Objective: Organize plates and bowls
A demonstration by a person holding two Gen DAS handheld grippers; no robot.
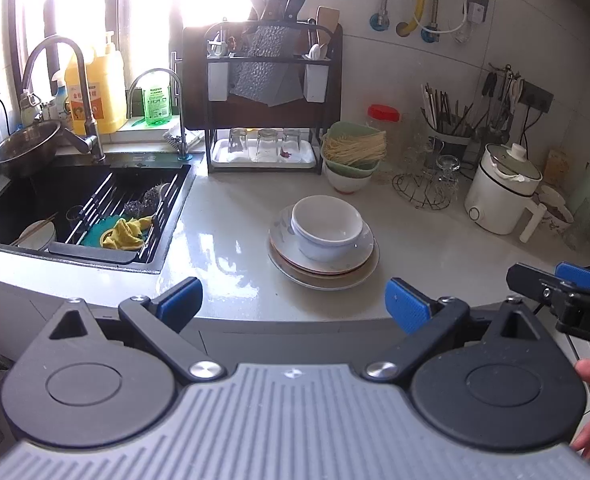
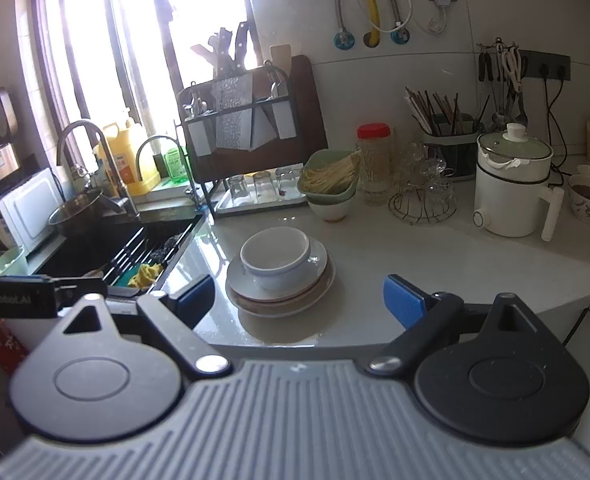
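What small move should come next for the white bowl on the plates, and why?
Probably move the right gripper forward to the round white ceramic bowl. It sits on the stack of white plates; both grippers are open, empty and short of the stack, including the left gripper.

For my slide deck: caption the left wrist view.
Open left tool faces a white bowl stacked on plates beside the sink.

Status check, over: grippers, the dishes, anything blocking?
Left gripper and right gripper open, empty, short of the counter. White bowl sits atop plate stack. Nothing blocking.
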